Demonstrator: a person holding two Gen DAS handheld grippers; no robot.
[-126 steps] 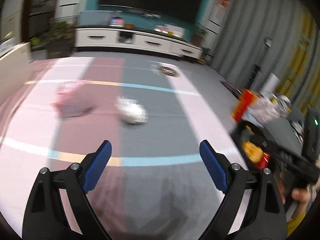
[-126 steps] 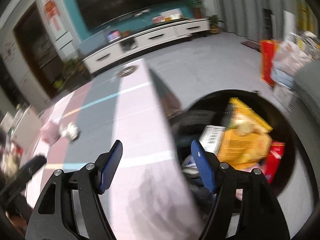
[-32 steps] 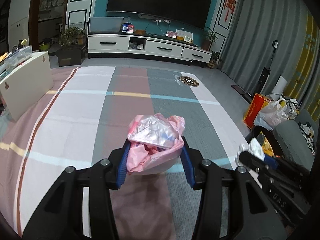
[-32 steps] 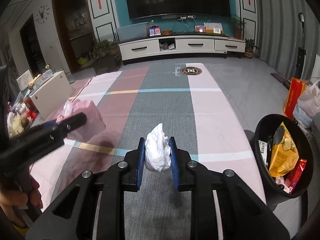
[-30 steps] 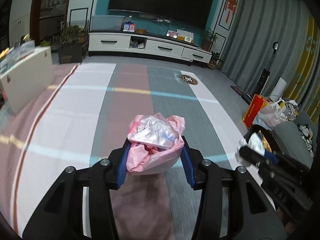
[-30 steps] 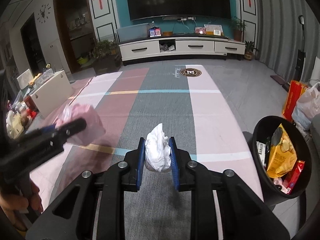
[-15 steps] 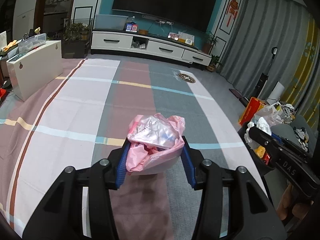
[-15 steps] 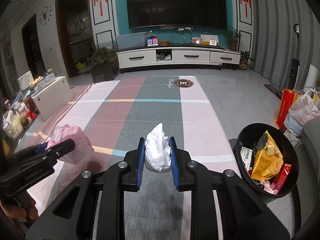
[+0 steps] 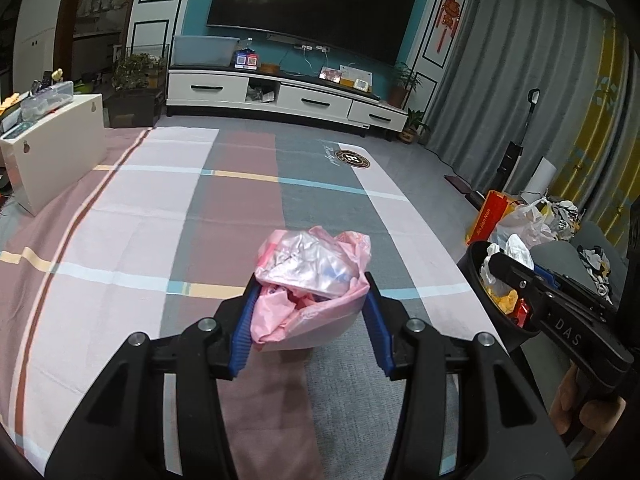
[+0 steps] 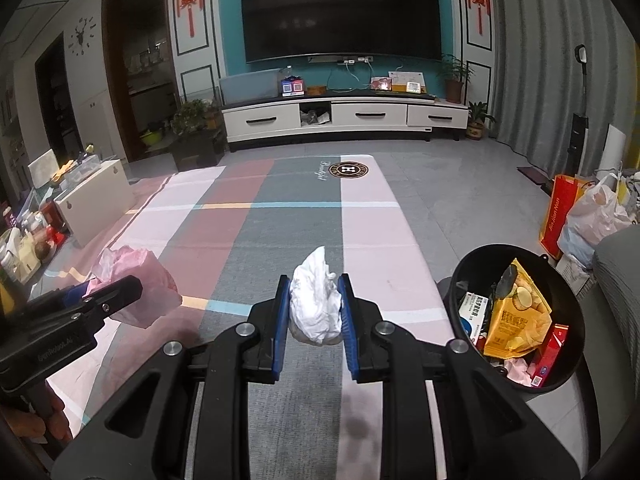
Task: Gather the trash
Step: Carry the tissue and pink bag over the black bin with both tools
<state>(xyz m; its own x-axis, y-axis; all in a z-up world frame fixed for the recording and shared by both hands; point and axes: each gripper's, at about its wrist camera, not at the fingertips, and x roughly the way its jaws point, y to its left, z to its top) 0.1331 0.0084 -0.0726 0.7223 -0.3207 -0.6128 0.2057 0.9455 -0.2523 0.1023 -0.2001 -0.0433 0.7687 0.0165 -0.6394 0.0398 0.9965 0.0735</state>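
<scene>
My left gripper [image 9: 310, 318] is shut on a crumpled pink plastic bag [image 9: 310, 280] with clear wrapping inside, held above the striped rug [image 9: 160, 220]. In the right wrist view the same pink bag [image 10: 136, 288] hangs at the left in the left gripper [image 10: 108, 294]. Between the blue pads of my right gripper [image 10: 314, 312], which is shut on it, sits a white crumpled tissue [image 10: 314, 304]. The black trash bin [image 10: 472, 276] stands on the floor at the right, holding a yellow snack bag and boxes. From the left wrist view the bin [image 9: 470, 264] lies partly behind the right gripper [image 9: 504, 258].
A white TV cabinet [image 10: 344, 118] and a large screen stand at the far wall. A low white box [image 9: 56, 152] sits left of the rug. Bags [image 10: 580, 212] and a grey sofa [image 10: 624, 264] crowd the right side beside the bin. A hand [image 9: 576, 404] holds the right gripper's handle.
Both grippers took hold of their trash since the earliest frames. Over the last second both views pulled back slightly and the bin came further into view; the grips are unchanged.
</scene>
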